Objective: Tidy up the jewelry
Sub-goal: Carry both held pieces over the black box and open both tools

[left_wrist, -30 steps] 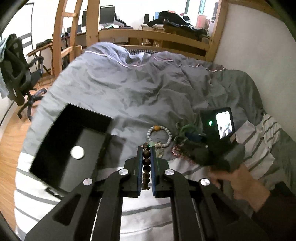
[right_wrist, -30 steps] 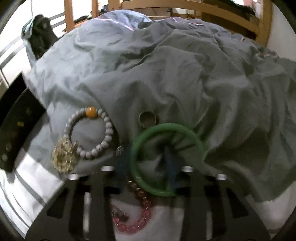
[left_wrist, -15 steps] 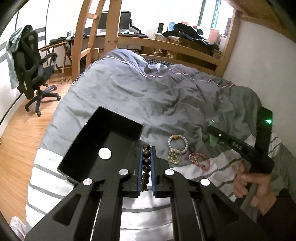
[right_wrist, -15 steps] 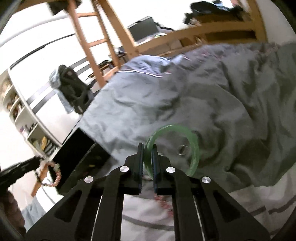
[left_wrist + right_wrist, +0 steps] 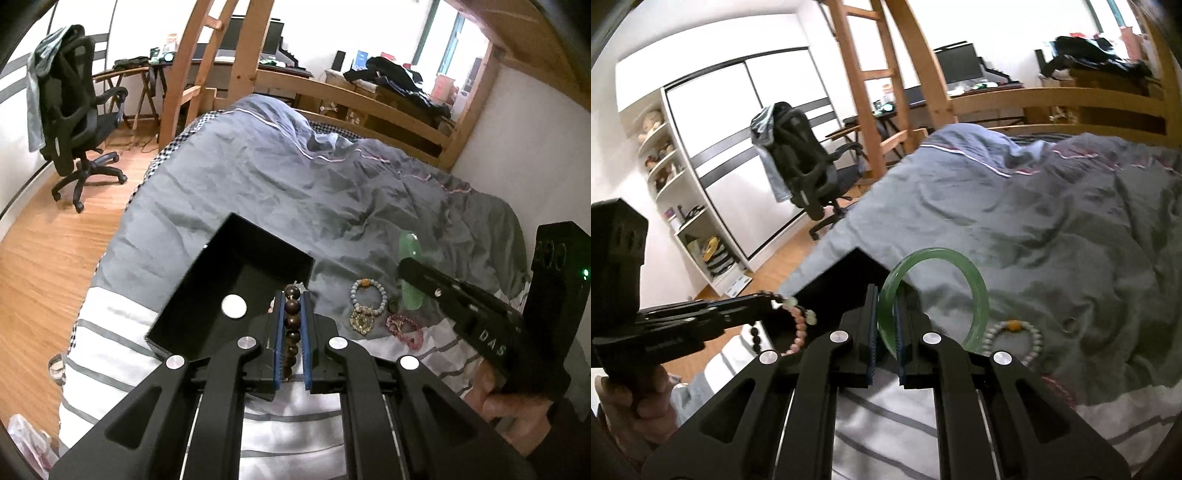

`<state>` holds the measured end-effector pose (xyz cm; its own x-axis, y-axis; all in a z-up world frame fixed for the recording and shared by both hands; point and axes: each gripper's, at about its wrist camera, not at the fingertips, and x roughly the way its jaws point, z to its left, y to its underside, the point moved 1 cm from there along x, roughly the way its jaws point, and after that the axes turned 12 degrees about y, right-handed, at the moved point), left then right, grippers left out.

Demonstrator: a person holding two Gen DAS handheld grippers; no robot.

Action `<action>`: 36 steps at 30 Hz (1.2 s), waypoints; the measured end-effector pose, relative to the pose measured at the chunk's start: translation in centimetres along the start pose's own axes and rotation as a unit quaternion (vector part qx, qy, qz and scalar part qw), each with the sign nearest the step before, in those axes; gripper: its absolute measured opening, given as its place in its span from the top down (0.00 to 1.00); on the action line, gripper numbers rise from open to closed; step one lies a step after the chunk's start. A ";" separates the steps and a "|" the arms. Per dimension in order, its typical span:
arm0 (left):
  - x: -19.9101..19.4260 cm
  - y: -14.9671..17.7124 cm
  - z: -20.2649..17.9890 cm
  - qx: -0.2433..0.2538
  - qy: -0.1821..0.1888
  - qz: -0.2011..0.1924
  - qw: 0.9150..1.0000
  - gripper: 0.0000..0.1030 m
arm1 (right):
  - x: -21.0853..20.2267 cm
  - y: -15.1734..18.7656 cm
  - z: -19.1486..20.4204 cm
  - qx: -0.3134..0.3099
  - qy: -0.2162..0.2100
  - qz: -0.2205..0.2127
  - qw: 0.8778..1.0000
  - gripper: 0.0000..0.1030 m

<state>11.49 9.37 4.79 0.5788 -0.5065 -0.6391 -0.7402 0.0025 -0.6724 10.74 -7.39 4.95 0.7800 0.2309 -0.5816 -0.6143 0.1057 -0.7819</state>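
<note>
My left gripper (image 5: 291, 317) is shut on a beaded bracelet (image 5: 291, 306) of dark brown beads, held just above the near right corner of the open black box (image 5: 258, 251). In the right wrist view that bracelet (image 5: 801, 328) hangs from the left gripper (image 5: 775, 299) and also shows pink and pale green beads. My right gripper (image 5: 886, 317) is shut on a green bangle (image 5: 975, 288), held upright in the air above the bed, right of the box (image 5: 846, 284). The left wrist view shows the bangle (image 5: 410, 251) at the tip of the right gripper (image 5: 404, 266).
On the grey duvet right of the box lie a white bead bracelet (image 5: 369, 295), a gold charm (image 5: 362, 321), a pink bead bracelet (image 5: 404, 328) and a small ring (image 5: 1071, 325). An office chair (image 5: 77, 122) and a wooden ladder (image 5: 199, 70) stand left of the bed.
The right gripper has lifted the green bangle off the duvet and swung it left toward the box. The left gripper, still holding the bracelet, has moved over to the box's corner.
</note>
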 end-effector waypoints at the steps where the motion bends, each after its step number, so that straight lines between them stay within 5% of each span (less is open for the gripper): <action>1: -0.2 -0.1 0.3 -0.005 0.005 -0.001 1.000 0.93 | 0.1 -0.1 0.5 -0.003 -0.001 0.000 1.000 0.91; 15: -1.4 -0.5 6.2 -0.094 0.032 -0.012 0.995 0.93 | 3.6 -0.4 7.6 -0.051 -0.024 0.021 0.998 0.91; 26: -1.4 -0.8 7.4 -0.110 0.032 -0.022 0.993 0.91 | 5.9 1.6 10.6 -0.095 -0.022 0.062 0.993 0.89; 28: -1.6 -0.8 7.4 -0.107 0.023 -0.029 0.993 0.82 | 6.1 2.1 10.9 -0.111 -0.013 0.070 0.991 0.84; 29: -1.8 -0.8 7.3 -0.108 0.020 -0.033 0.993 0.67 | 6.0 2.1 10.9 -0.114 -0.011 0.068 0.991 0.74; 32: -2.4 -1.0 7.0 -0.096 0.000 -0.052 0.994 0.50 | 4.7 1.5 10.2 -0.100 -0.009 0.043 0.994 0.26; 33: -2.6 -1.2 6.9 -0.092 -0.002 -0.056 0.994 0.47 | 4.2 1.2 9.8 -0.095 -0.003 0.030 0.995 0.18; 35: -3.0 -1.3 6.5 -0.083 -0.012 -0.070 0.994 0.29 | 3.5 0.7 9.1 -0.095 0.014 0.012 0.995 0.14; 36: -3.1 -1.4 6.3 -0.077 -0.021 -0.076 0.994 0.27 | 3.2 0.5 8.8 -0.098 0.023 0.010 0.995 0.12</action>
<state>12.89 16.44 5.38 0.6999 -0.4546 -0.5509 -0.6843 -0.2059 -0.6995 11.94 1.88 4.67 0.7745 0.1871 -0.6042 -0.5991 -0.0894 -0.7957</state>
